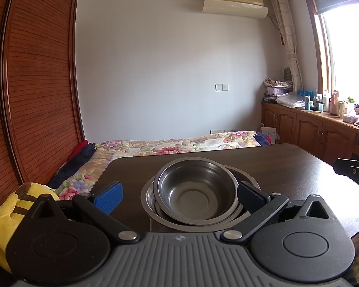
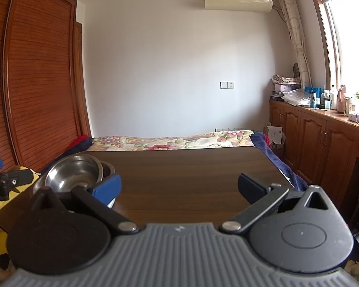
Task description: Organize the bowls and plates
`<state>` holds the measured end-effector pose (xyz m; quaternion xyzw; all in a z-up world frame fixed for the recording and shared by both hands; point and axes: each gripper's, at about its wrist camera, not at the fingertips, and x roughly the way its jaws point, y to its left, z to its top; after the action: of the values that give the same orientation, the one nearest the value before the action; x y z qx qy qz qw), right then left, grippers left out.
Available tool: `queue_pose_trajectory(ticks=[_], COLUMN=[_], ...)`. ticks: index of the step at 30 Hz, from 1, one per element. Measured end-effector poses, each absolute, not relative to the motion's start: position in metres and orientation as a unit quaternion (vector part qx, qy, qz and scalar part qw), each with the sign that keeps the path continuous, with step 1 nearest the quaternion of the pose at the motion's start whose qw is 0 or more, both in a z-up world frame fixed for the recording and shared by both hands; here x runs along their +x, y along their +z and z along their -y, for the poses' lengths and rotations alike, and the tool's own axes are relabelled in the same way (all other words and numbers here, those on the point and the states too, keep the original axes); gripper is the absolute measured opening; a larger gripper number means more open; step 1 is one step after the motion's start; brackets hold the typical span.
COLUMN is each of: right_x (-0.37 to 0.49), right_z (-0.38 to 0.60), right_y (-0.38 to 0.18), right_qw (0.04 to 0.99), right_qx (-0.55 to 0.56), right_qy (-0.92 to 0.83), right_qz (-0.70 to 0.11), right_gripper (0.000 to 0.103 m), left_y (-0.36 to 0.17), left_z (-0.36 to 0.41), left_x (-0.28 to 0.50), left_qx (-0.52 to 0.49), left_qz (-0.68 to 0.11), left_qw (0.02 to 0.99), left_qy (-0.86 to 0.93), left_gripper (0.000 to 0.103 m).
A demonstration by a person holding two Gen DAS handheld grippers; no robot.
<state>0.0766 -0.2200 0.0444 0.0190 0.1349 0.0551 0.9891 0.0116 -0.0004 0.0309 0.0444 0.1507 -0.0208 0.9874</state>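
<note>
A small steel bowl (image 1: 193, 189) rests tilted inside a larger steel bowl (image 1: 148, 198) on the dark wooden table (image 1: 287, 165). My left gripper (image 1: 179, 197) is open just in front of the stack, with its blue fingers (image 1: 112, 195) on either side of the near rim and nothing held. In the right wrist view the same stacked bowls (image 2: 74, 174) sit at the table's left, partly hidden behind a blue finger. My right gripper (image 2: 179, 189) is open over bare table (image 2: 191, 167), well to the right of the bowls. Part of the right gripper (image 1: 356, 169) shows at the left view's right edge.
A yellow plush toy (image 1: 9, 215) lies left of the table. Behind the table is a bed with a floral cover (image 1: 179, 143). A wooden wardrobe (image 1: 36, 83) stands at the left, and low cabinets (image 1: 311, 129) with bottles run along the right wall.
</note>
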Motion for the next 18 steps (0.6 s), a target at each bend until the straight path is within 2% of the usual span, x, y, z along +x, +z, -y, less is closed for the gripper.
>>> queue_pose_trajectory(ticks=[18], right_x=[0.0786], right_z=[0.2216], right_y=[0.0430], right_qw=[0.989], right_qx=[0.019], right_qy=[0.055], right_qz=[-0.139], right_gripper=[0.103], left_y=[0.0309], left_z=[0.0002], left_x=[0.0113], left_qx=[0.045], left_qz=[-0.151], left_qw=[0.987], left_qy=[-0.021], left_gripper=[0.103])
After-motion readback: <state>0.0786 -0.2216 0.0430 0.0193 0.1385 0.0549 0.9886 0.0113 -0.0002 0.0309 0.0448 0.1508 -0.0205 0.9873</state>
